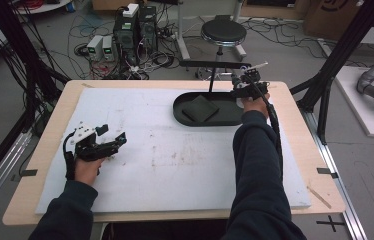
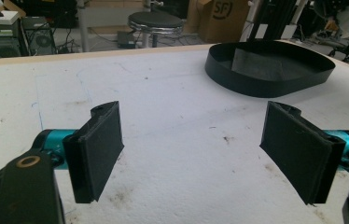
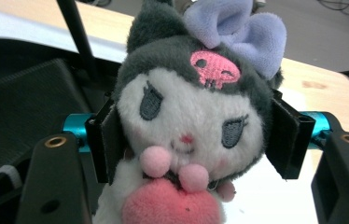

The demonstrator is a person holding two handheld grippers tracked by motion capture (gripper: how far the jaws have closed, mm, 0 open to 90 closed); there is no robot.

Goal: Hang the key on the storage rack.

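Here the plush toy (image 3: 191, 126) is grey-hooded, white-faced, with a lilac bow.

A lab: floor cables (image 1: 100, 22), computer towers (image 1: 136, 27).

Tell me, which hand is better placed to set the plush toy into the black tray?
The right. Its claw has the plush toy between its jaws beside the black tray. The left claw sits open, with nothing between its jaws, well short of the tray.

The left gripper (image 1: 106, 141) rests with jaws wide apart, while the right gripper (image 1: 245, 85), arm outstretched, has jaws partly parted.
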